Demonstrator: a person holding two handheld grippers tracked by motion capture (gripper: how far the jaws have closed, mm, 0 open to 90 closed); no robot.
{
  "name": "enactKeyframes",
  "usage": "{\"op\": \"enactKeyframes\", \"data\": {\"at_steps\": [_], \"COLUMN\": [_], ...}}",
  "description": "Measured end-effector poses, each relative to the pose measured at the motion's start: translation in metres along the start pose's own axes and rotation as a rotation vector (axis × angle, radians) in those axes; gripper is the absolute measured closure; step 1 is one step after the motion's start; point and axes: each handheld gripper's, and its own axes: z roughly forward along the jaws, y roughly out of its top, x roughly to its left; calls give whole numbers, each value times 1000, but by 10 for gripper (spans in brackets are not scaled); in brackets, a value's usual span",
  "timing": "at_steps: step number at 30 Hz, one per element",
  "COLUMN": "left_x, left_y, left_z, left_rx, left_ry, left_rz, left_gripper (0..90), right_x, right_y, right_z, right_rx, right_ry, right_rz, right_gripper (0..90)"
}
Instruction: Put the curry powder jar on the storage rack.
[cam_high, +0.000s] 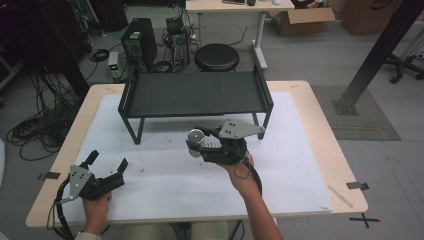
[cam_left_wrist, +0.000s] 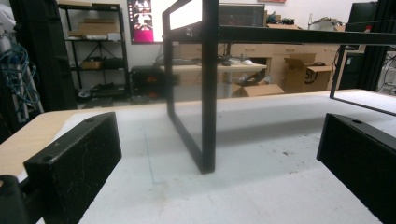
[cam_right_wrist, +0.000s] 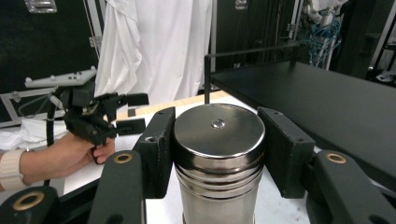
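High view put the right gripper just in front of the black shelf rack, its jaws clamped on a steel canister held off the white table cover and near the rack's front edge. Right gripper view showed that grip closely: both black pads pressed flat against opposite sides of the canister, just under its lid rim, with the polished top level and the ribbed body hanging below.

The left gripper rested well to the left of the rack, low over the cover, jaws spread apart with nothing between them; left gripper view looked along those jaws at the rack's near leg.

The canister looked like rigid polished metal, so it should not deform under pressure, but the smooth wall is likely slippery and, if full, fairly heavy for a two-pad pinch. The sensible hold seemed the one already taken: high on the body, under the lid's lip, where the ridges give the pads something to catch. Keeping it upright would likely matter, since a tilt could let it slide through the pads.
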Motion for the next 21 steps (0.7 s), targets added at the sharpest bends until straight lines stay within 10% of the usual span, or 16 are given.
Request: {"op": "enactKeyframes", "data": {"at_steps": [21], "left_x": [0], "left_y": [0], "left_z": [0], "left_rx": [1], "left_ry": [0], "left_rz": [1], "left_gripper": [2], "right_x": [-15], "right_y": [47], "right_z": [25], "right_rx": [-1], "right_ry": [39], "right_rz": [-37], "right_gripper": [484]}}
